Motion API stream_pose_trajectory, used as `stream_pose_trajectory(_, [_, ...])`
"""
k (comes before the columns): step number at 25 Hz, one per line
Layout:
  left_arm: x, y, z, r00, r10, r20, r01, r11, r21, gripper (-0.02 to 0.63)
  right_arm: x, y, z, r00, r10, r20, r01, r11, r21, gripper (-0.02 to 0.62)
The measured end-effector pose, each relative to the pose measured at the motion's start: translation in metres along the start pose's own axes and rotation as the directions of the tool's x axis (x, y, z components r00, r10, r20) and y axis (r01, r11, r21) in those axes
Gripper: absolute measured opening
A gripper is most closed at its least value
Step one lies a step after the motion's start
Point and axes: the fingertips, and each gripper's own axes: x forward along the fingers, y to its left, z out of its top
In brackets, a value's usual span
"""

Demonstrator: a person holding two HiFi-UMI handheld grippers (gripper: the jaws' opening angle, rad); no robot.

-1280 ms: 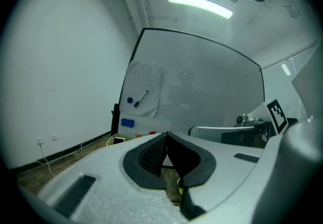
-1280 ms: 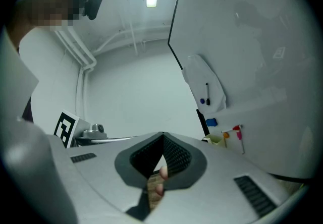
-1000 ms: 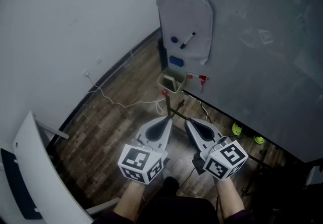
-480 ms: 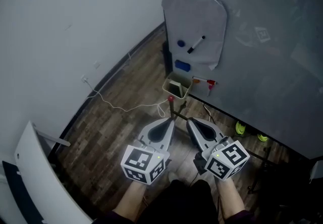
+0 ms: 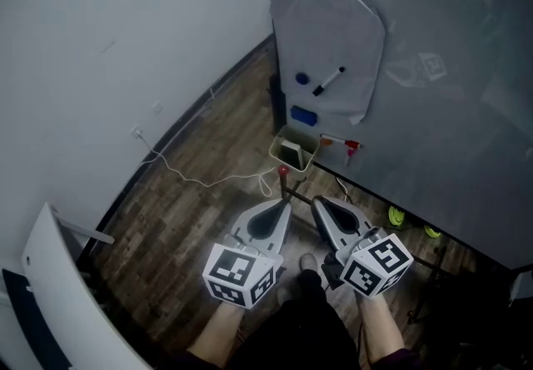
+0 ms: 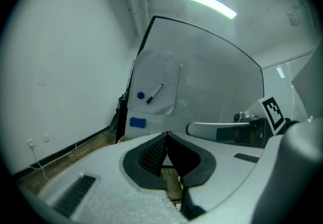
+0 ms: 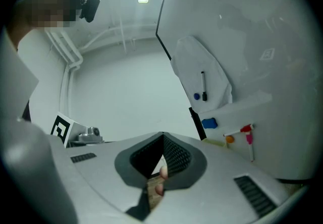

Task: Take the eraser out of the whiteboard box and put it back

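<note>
Moved nearer whiteboard box (image 5: 293,152): left gripper (image 5: 285,204), right gripper (image 5: 316,202) | side by side | fingers (image 5: 265,223) closed, empty

Blue eraser (image 5: 304,117) sticks to the whiteboard (image 5: 433,127) just above the open box (image 5: 293,152).

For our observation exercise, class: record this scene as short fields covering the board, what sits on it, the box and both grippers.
board: whiteboard, upright, with a pale sheet on it
on the sheet: blue magnet, black marker
blue eraser: on the board, just above the box
box: open-topped, at the board's lower edge; contents unclear
red marker: right of the box
left gripper: shut, empty, short of the box
right gripper: shut, empty, beside the left one
</note>
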Motion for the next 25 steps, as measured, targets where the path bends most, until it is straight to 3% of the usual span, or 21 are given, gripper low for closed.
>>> stream_pose_trajectory(16, [0.041,0.037,0.001,0.998,0.058,-0.008,-0.058,0.998,-0.027,0.006,0.051,-0.044,0.002,0.999,0.016,-0.052,-0.017,1.0,-0.004,0.003])
stream_pose_trajectory(25, [0.075,0.065,-0.024,0.994,0.1,-0.045,-0.102,0.994,-0.032,0.006,0.076,-0.079,-0.016,0.993,-0.009,-0.119,0.006,1.0,-0.026,0.003])
